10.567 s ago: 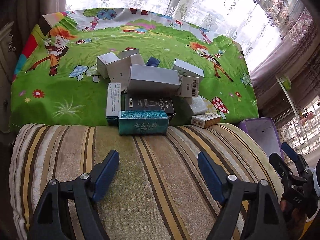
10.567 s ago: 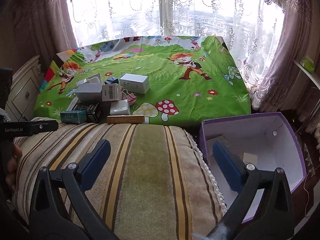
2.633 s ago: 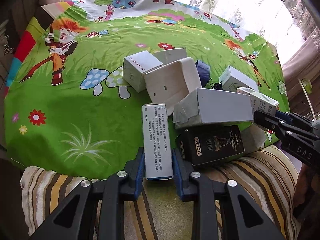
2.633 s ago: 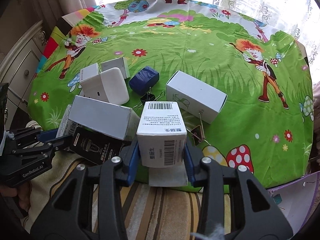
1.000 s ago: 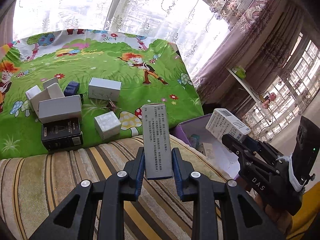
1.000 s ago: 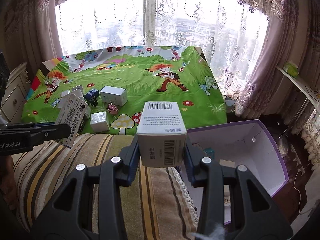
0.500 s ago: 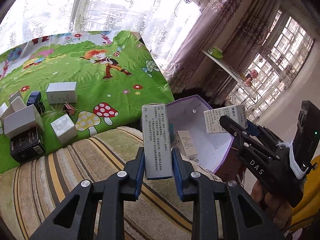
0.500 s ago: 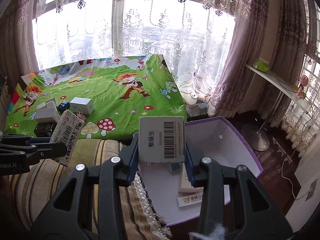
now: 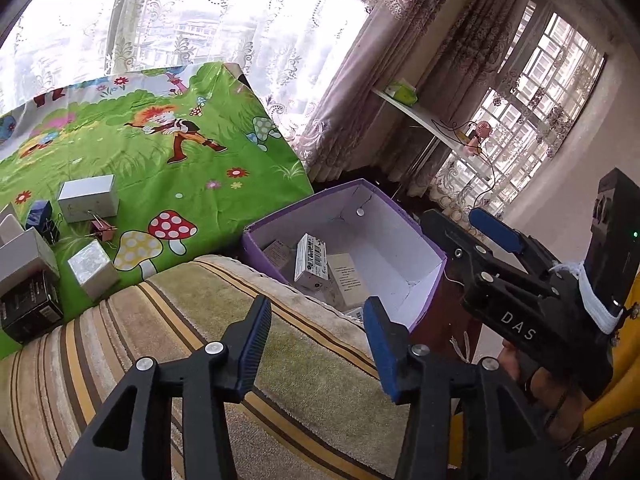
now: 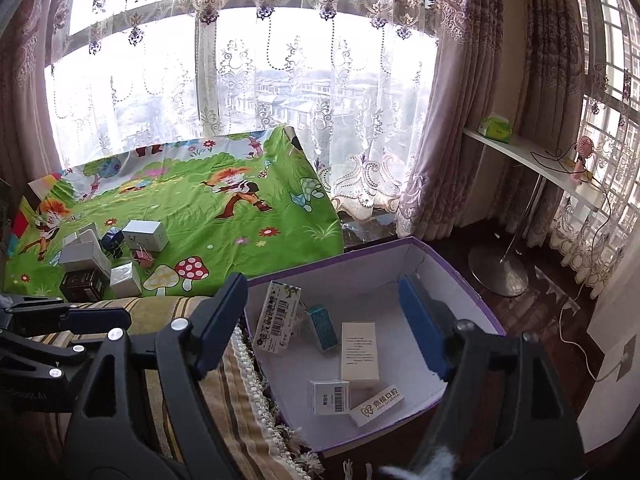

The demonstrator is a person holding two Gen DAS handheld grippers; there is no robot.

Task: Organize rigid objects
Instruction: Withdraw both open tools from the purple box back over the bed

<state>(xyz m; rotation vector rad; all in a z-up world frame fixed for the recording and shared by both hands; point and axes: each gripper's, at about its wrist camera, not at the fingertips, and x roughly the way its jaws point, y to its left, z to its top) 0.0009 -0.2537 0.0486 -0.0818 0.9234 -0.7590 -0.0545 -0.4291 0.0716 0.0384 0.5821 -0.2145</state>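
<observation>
The near part of the purple box [image 10: 452, 268] is hidden behind the striped cushion [image 9: 168, 344] in the left wrist view, so not all the small boxes inside can be seen there; in the right wrist view five small boxes are counted inside it, one barcode box [image 10: 278, 318] leaning tilted against the wall, and about six more boxes [image 10: 92, 256] are seen on the green cloth [image 10: 224, 224]. The left gripper [image 9: 316, 332] is held wide open over the cushion with nothing in it; the right gripper [image 10: 324, 320] is held wide open and empty above the purple box.
</observation>
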